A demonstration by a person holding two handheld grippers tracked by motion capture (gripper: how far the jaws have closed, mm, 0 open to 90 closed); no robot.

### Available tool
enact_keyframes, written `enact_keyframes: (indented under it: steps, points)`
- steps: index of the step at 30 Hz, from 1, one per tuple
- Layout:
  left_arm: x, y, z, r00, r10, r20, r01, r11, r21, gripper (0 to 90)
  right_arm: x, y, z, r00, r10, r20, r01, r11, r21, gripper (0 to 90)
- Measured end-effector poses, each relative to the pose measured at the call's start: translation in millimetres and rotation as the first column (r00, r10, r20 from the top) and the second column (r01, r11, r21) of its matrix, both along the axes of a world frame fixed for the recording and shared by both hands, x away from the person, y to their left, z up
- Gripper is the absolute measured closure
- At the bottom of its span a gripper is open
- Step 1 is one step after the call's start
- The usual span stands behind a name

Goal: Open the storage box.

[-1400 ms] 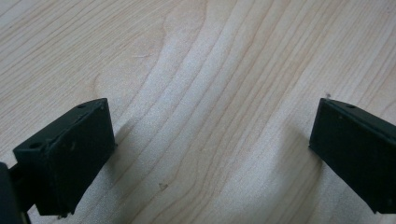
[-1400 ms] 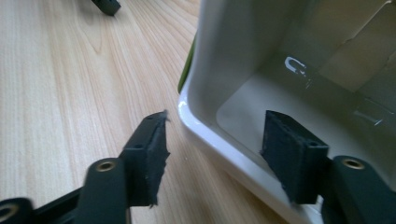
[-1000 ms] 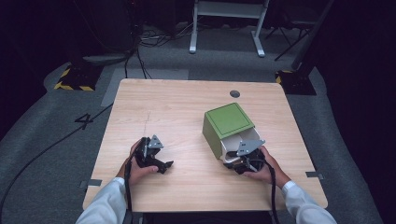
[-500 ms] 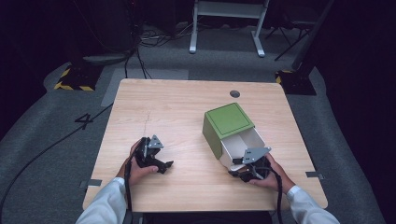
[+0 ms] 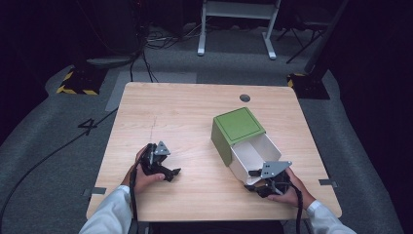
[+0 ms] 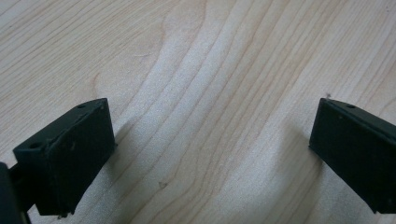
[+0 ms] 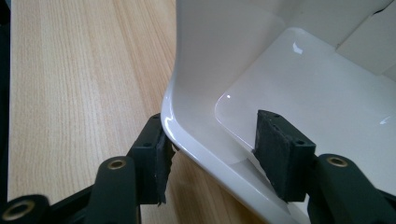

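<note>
A green box stands right of the middle of the wooden table. Its white drawer is pulled out toward the front edge and looks empty inside. My right gripper holds the drawer's front wall. In the right gripper view the gripper has one jaw outside the wall and the other inside the drawer, shut on it. My left gripper rests on the table at the front left. It stands open over bare wood.
A round dark cable hole sits near the table's far edge, behind the box. Beyond the table are a white stand's legs, floor cables and a yellow-black striped block. Both forearms come in at the front edge.
The right gripper has drawn back toward the front edge, and the white drawer has slid farther out of the green box. The left gripper has not moved.
</note>
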State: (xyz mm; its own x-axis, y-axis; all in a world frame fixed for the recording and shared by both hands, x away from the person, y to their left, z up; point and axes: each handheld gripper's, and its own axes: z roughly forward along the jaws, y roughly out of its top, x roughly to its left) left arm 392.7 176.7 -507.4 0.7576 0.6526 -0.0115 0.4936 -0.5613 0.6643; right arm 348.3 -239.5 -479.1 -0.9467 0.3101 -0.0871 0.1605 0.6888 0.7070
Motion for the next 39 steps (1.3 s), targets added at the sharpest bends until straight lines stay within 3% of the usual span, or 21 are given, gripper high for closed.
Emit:
enact_keyframes:
  steps: [33,39]
  points:
    - [-0.3,0.2,0.0,1.0,-0.001,0.0,0.001,1.0,0.0,0.2,-11.3,-5.6,-1.8,0.9999,0.009,-0.01,-0.009,0.9998,-0.018,46.8]
    - [-0.3,0.2,0.0,1.0,-0.001,-0.001,0.001,1.0,-0.001,0.2,-10.5,-8.4,1.6,0.9999,-0.011,-0.002,0.011,0.9999,-0.002,37.1]
